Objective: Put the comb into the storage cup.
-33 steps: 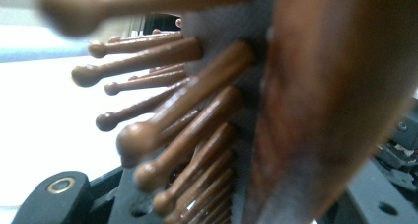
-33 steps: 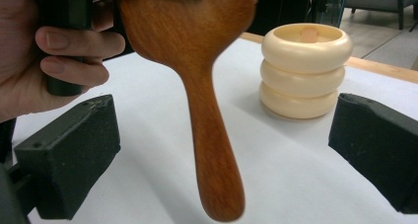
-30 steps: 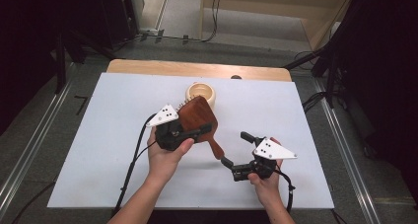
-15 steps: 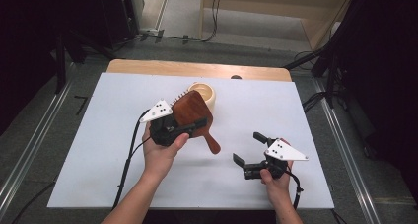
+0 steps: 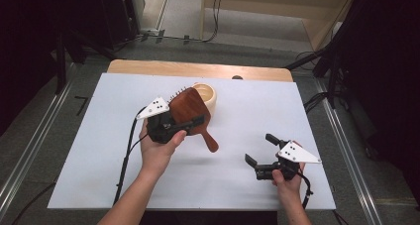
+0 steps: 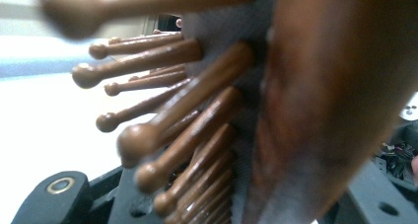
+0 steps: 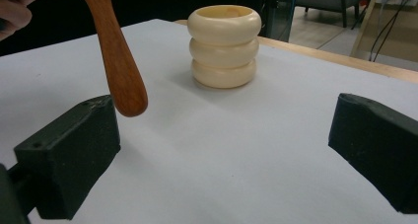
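We note the left tool [image 5: 185, 123] clenched on the brown wooden paddle hairbrush [image 5: 190, 111], now raised toward the cream ribbed holder [image 5: 207, 97] at 12 o'clock; the right tool [image 5: 260, 153], released, has withdrawn.

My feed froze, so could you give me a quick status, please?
Left gripper shut on hairbrush, lifted beside cream holder. Right gripper open, empty.

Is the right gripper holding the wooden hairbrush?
No, the right gripper is open and holds nothing, while the left gripper clamps the hairbrush.
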{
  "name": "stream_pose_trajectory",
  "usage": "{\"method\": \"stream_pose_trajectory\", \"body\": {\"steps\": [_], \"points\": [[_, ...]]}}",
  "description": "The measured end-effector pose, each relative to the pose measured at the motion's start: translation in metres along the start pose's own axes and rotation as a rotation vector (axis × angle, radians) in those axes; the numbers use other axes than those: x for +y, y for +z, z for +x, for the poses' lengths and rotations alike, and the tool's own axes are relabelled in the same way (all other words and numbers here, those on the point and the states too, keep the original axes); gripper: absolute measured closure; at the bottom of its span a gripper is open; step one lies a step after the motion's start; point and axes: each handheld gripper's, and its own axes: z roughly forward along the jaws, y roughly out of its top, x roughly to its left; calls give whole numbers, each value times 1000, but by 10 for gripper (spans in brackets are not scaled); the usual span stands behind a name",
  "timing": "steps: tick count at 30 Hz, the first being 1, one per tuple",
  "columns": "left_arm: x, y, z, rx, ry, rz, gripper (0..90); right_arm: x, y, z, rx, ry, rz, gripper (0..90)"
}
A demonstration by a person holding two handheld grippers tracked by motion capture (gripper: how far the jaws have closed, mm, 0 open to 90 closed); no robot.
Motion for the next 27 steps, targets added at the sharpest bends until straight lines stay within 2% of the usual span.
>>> {"method": "stream_pose_trajectory", "body": {"steps": [11, 18, 27], "points": [[8, -5, 5, 16, 8, -18, 579, -7, -12, -13, -33, 9, 3, 0], [13, -5, 7, 23, 31, -10, 578, -11, -20, -21, -52, 19, 0, 0], [22, -6, 10, 31, 42, -25, 578, -15, -28, -30, -75, 31, -9, 0]]}}
